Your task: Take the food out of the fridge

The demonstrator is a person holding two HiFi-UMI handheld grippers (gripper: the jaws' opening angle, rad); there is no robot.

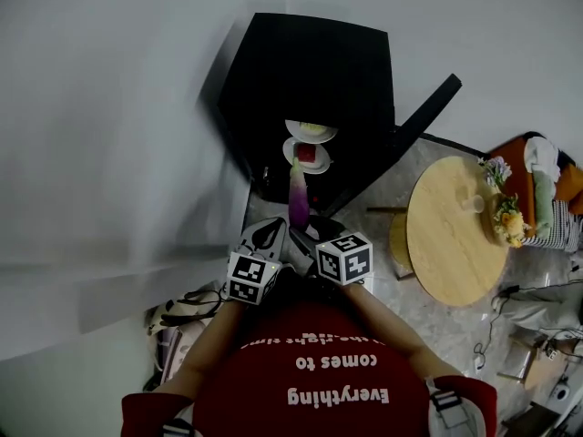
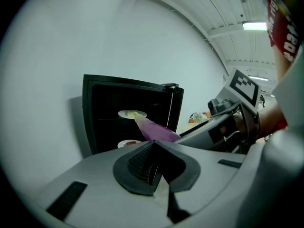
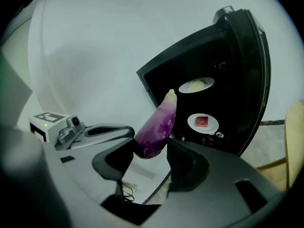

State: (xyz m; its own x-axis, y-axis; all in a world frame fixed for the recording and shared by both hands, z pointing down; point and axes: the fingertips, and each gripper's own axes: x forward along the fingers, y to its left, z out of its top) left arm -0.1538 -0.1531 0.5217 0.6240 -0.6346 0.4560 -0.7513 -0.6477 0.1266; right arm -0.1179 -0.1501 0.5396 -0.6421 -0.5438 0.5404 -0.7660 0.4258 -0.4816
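Right gripper clamps the eggplant at its thick end; skin likely smooth and slippery, flesh firm; left gripper jaws are together, empty.

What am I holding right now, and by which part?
The right gripper clamps the purple eggplant by its thick rounded end; the left gripper is shut and empty.

My left gripper is closed on nothing, fingers pressed together. Ahead, the right gripper holds a purple eggplant before the open black fridge (two plates sit inside).
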